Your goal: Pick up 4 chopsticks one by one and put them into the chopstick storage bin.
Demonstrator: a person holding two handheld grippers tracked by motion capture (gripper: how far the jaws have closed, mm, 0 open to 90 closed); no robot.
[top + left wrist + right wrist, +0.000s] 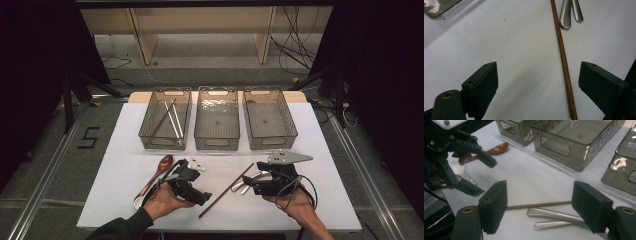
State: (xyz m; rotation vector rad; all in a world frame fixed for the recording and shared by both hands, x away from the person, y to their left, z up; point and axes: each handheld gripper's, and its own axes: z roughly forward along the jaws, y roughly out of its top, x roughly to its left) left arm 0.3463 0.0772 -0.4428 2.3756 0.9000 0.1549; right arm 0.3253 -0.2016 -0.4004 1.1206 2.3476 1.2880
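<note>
The left hand-held gripper (537, 82) hangs just above the desk (519, 45) with jaws spread apart and nothing between the pads; the brown chopstick (564, 65) lies on the desk inside that gap, nearer its right jaw. The right hand-held gripper (537, 207) is likewise spread wide, above two metal handles (554, 215) lying beside the chopstick. Beyond it stand three clear bins (216, 120); a wooden spoon (159, 170) lies beside the left hand-held gripper.
</note>
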